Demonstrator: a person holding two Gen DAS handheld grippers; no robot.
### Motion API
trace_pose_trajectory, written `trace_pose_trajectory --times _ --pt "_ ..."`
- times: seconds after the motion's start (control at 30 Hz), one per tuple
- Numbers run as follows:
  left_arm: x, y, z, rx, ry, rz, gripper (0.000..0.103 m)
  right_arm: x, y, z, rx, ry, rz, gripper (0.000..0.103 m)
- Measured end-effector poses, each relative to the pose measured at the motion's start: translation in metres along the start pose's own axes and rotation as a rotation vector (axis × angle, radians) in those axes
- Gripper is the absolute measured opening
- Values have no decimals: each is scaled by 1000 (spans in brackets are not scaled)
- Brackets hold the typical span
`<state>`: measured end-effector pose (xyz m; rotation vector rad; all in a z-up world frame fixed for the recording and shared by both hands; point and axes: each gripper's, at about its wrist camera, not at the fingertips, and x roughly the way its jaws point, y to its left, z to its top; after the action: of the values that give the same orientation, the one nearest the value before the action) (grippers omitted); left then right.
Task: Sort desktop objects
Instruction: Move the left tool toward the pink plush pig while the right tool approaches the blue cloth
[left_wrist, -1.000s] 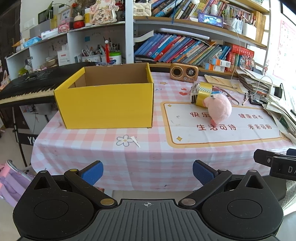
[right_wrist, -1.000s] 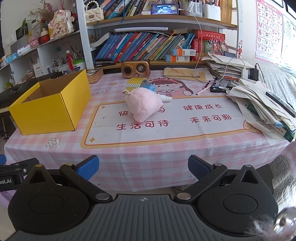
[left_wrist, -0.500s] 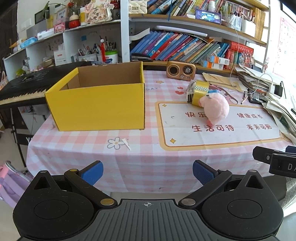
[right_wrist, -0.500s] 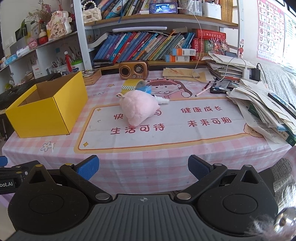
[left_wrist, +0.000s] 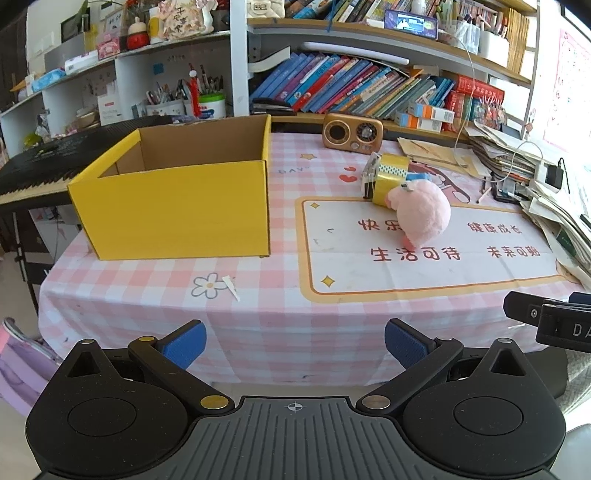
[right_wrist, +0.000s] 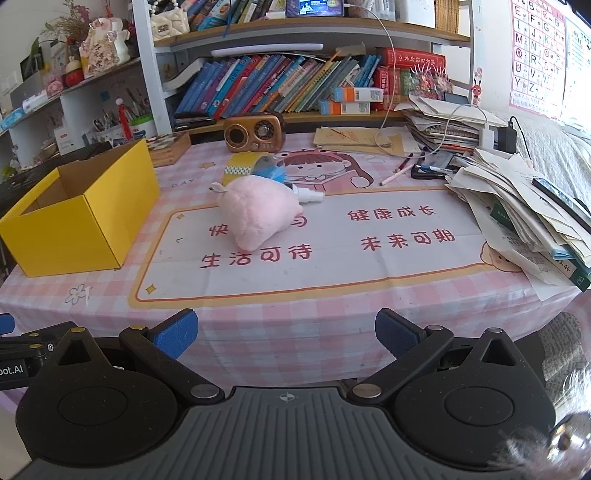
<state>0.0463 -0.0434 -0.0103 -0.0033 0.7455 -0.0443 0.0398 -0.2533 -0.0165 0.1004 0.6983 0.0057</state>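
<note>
on the mat, pink plush toy (right_wrist: 258, 208) lies sideways.

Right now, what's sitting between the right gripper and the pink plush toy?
Nothing stands there: in the right wrist view only bare printed mat and checked tablecloth separate the open right gripper from the pink plush toy.

A kid's study room at home — crammed bookshelves (right_wrist: 280, 85), alphabet chart (right_wrist: 535, 55) on wall, piano keyboard (left_wrist: 40, 166), pink checked tablecloth (left_wrist: 295, 325) w/ cartoon desk mat (right_wrist: 332, 243) — def. not an office.
</note>
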Motion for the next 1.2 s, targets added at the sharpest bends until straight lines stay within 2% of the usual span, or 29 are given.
trace_pose_trajectory --times 0.5,0.97,1.2 --pt "28 -29 17 -17 13 -30 103 26 -31 21 -12 29 -22 103" --pt "66 -87 50 -22 -11 -79 103 56 -88 62 -26 10 -33 103" --pt "88 -110 68 -1 -27 -42 103 76 -117 88 -7 -22 -5 103"
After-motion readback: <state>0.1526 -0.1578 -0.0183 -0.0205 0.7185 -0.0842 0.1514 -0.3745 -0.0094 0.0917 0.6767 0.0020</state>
